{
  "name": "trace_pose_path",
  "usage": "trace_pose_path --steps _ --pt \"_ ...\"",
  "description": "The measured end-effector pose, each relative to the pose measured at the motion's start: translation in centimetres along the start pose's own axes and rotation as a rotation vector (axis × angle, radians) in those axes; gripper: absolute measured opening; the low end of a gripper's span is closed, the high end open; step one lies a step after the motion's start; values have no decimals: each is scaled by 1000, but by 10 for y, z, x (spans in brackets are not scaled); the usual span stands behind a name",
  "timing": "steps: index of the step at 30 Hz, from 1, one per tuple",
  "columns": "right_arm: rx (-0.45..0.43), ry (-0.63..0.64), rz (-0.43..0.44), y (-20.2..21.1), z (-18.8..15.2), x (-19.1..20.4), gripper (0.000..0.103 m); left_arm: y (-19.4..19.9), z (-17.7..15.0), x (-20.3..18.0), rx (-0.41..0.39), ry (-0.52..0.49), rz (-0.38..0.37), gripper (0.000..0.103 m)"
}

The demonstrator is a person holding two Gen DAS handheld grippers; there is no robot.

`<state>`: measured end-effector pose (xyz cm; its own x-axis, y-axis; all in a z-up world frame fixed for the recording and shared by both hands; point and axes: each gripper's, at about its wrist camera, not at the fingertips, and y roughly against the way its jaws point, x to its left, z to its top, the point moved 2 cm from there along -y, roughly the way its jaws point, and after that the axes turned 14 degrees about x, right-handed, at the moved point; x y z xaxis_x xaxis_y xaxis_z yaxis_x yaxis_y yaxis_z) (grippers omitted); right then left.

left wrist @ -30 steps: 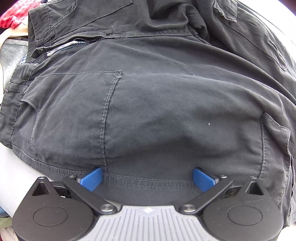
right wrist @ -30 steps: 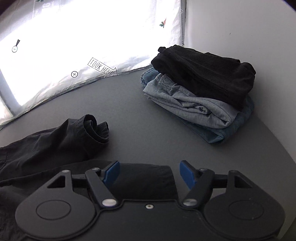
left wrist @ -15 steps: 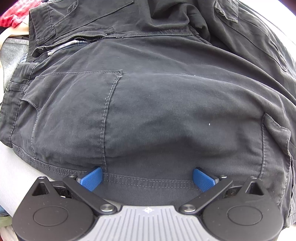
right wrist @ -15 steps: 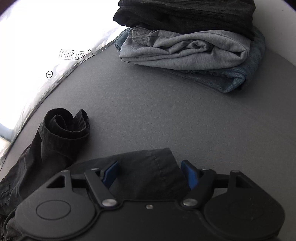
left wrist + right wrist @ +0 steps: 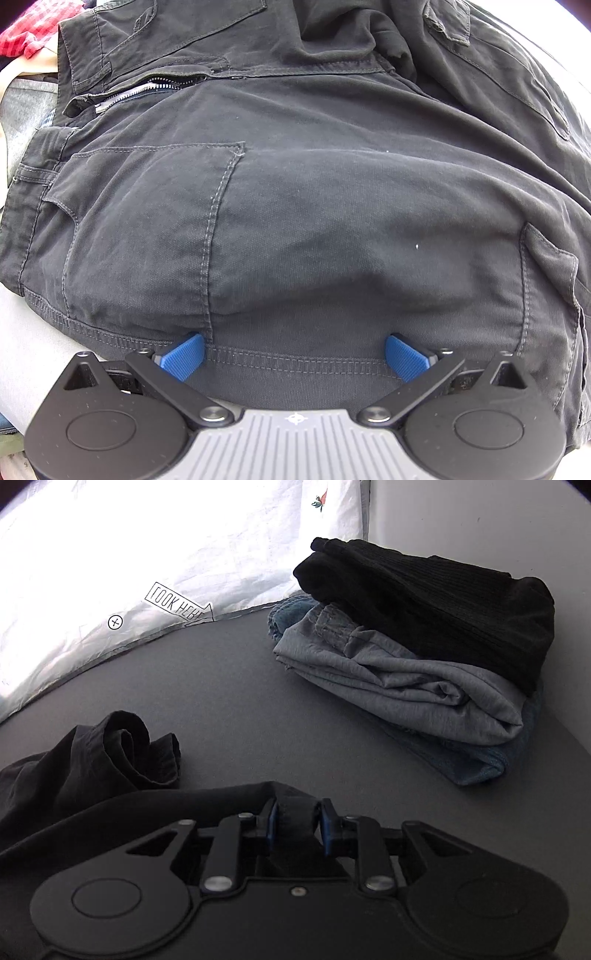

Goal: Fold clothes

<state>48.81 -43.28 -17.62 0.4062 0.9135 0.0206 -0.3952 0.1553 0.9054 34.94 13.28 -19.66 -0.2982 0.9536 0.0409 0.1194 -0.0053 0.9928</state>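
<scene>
Three folded garments already sit in a neat stack [image 5: 417, 672] at the far right of the grey surface [image 5: 240, 686], close to the wall: a black ribbed piece [image 5: 443, 605] on top, a grey one [image 5: 406, 686] under it and something blue denim [image 5: 476, 764] at the bottom. So part of the job looks finished. The piece in hand now is a pair of dark cargo trousers [image 5: 314, 206], and it is not folded yet. In the left wrist view they lie spread and rumpled below the camera, fly zipper [image 5: 147, 88] open, pockets facing up, the waist toward the upper left. The left gripper [image 5: 295, 356] points down onto them with its blue pads wide apart, the trousers' stitched edge running between the pads; nothing is pinched there, though it may be pressing the cloth flat. The right gripper [image 5: 295, 825] is at the leg end, its jaws closing with a bunched ridge of the dark fabric between the pads, which look already in contact with it. The other leg's hem [image 5: 136, 749] lies curled just beyond, to the left. What remains, by my reading, is to carry this leg end over toward the waist, fold again, and set the trousers on the stack. A red checked cloth [image 5: 33, 37] at the corner of the left view may be more clothing waiting.
</scene>
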Motion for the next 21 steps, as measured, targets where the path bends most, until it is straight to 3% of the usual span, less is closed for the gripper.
trace_pose_path --steps 3,4,6,8,10,16,21 --pt "-7 -17 -54 3 -5 4 42 1 -11 2 -66 2 -2 103" --pt "-17 -42 -47 9 -7 3 51 1 -16 3 -96 4 -3 103" --pt "-46 -100 -25 24 -18 -2 55 1 -31 7 -155 25 -11 103" --pt "-50 -129 -7 35 -32 -6 67 2 -49 19 -186 76 -52 103" --pt "-44 -159 7 42 -52 -12 74 2 -62 33 -206 135 -91 102" --pt "11 -378 74 51 -117 -30 76 15 -87 81 -311 289 -145 101" --pt "8 -559 197 57 -155 -39 77 16 -91 120 -359 385 -174 101"
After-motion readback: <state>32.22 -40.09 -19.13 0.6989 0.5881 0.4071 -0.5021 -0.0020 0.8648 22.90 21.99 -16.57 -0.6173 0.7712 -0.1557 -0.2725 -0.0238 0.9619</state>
